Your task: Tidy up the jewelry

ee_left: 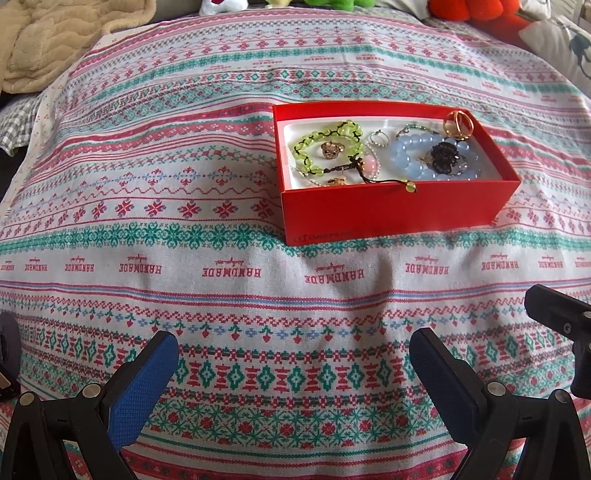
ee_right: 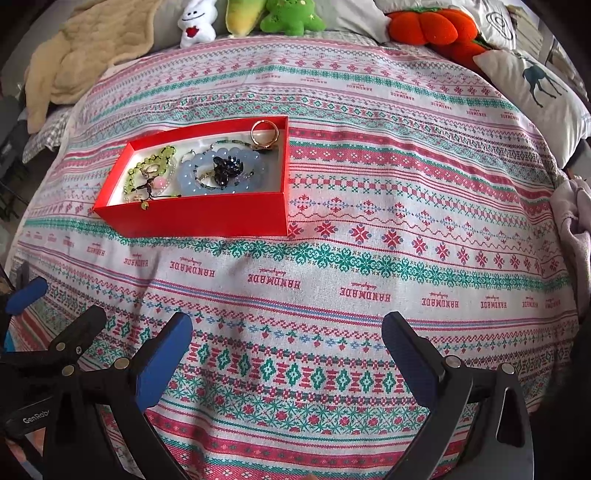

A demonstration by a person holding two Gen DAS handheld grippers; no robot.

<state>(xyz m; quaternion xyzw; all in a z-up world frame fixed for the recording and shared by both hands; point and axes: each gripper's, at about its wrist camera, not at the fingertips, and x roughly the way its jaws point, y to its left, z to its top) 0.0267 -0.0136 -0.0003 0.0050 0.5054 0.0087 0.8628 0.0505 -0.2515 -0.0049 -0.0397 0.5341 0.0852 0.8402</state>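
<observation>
A red box (ee_left: pixel 388 216) with a white lining sits on the patterned cloth (ee_left: pixel 184 280), also in the right wrist view (ee_right: pixel 207 216). Inside lie a green bead bracelet (ee_left: pixel 325 142), a pale blue bead bracelet (ee_left: pixel 410 151), a dark cluster piece (ee_left: pixel 445 157), gold rings (ee_left: pixel 459 123) and small pieces. My left gripper (ee_left: pixel 293 354) is open and empty, well in front of the box. My right gripper (ee_right: pixel 286 341) is open and empty, in front and right of the box. The left gripper's blue fingertip (ee_right: pixel 27 293) shows at the right view's left edge.
A beige blanket (ee_right: pixel 92 55) lies at the far left. Plush toys (ee_right: pixel 284 16) and an orange plush (ee_right: pixel 432 26) line the back. A white deer pillow (ee_right: pixel 532 96) sits at the far right. The right gripper's black body (ee_left: pixel 561 317) shows at the left view's right edge.
</observation>
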